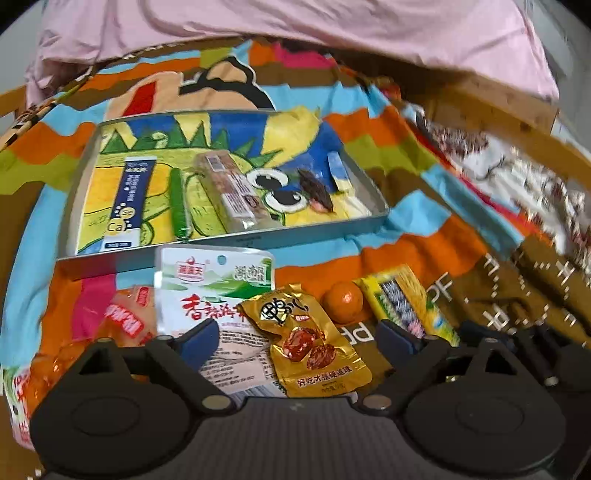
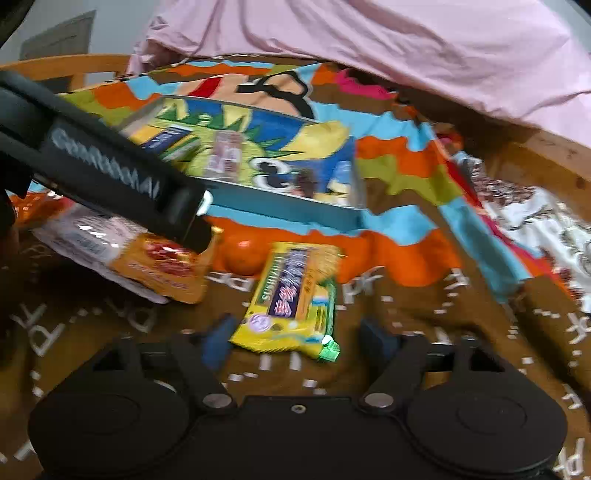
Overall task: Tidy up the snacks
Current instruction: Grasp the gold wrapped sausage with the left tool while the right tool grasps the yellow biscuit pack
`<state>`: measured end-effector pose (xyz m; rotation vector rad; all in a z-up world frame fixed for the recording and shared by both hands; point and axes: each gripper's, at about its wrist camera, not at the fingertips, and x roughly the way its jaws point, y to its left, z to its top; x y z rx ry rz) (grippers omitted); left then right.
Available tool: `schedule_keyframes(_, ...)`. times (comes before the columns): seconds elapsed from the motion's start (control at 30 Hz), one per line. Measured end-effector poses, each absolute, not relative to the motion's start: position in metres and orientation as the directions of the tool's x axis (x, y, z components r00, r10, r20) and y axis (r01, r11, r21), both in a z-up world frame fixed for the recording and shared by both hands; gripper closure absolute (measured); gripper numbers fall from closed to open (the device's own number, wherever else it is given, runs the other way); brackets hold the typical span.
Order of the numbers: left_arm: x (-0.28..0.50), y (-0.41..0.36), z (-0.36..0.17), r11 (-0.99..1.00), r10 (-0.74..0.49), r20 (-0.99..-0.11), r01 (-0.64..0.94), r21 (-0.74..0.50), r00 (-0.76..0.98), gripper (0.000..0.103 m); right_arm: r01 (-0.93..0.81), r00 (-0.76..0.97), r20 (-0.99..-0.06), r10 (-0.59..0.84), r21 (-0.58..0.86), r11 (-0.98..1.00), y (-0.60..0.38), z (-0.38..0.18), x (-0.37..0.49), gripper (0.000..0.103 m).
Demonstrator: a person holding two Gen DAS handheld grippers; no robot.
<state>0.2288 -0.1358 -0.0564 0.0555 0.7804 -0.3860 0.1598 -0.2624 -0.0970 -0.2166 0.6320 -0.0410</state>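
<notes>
A metal tray [image 1: 317, 230] with a cartoon-print floor lies on a colourful cloth and holds a blue stick pack [image 1: 127, 199], a green stick [image 1: 179, 203], a clear wrapped bar [image 1: 231, 188], a dark date [image 1: 314, 190] and a small blue-white pack [image 1: 338, 171]. In front lie a white pouch [image 1: 207, 291], a gold packet [image 1: 310, 339], an orange [image 1: 341, 301], a yellow packet [image 1: 402, 299] and an orange bag [image 1: 125, 317]. My left gripper [image 1: 299, 339] is open over the gold packet. My right gripper [image 2: 295, 341] is open around the near end of the yellow packet [image 2: 295, 295].
A pink quilt [image 1: 295, 33] lies behind the tray. A wooden frame [image 2: 546, 162] runs along the right. A white patterned cloth [image 1: 517, 177] lies at the right. The left gripper's black body [image 2: 110, 177] crosses the right wrist view at left.
</notes>
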Motion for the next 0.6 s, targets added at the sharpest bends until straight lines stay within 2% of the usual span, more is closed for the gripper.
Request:
schedule_keyframes(0.1,0.234,-0.147,-0.059,0.925,-0.311,-0.718,0.371,-0.08,0.623,0.01,-0.028,0.814,-0.574,-0.091,-0.195,0.98,-0.27,-0.095,0.159,0.035)
schedule_keyframes(0.27,0.247,-0.161,-0.071,0.927,-0.298,-0.763,0.365,-0.088,0.573,0.022,-0.042,0.817,-0.57,-0.086,-0.208,0.977,-0.27,-0.097,0.16,0.033)
schedule_keyframes(0.5,0.256,-0.165,-0.077,0.928,-0.285,-0.774,0.366,-0.073,0.566,0.024,-0.062,0.828,-0.557,-0.057,-0.192,0.979,-0.273,-0.099,0.164,0.026)
schedule_keyframes(0.57,0.256,-0.164,-0.078,0.925,-0.285,-0.773,0.375,-0.067,0.566,0.027,-0.068,0.825,-0.564,-0.045,-0.177,0.982,-0.274,-0.099,0.166,0.031)
schedule_keyframes(0.6,0.255,-0.164,-0.078,0.925,-0.285,-0.771,0.375,-0.066,0.57,0.028,-0.071,0.823,-0.566,-0.04,-0.172,0.983,-0.275,-0.099,0.166,0.038)
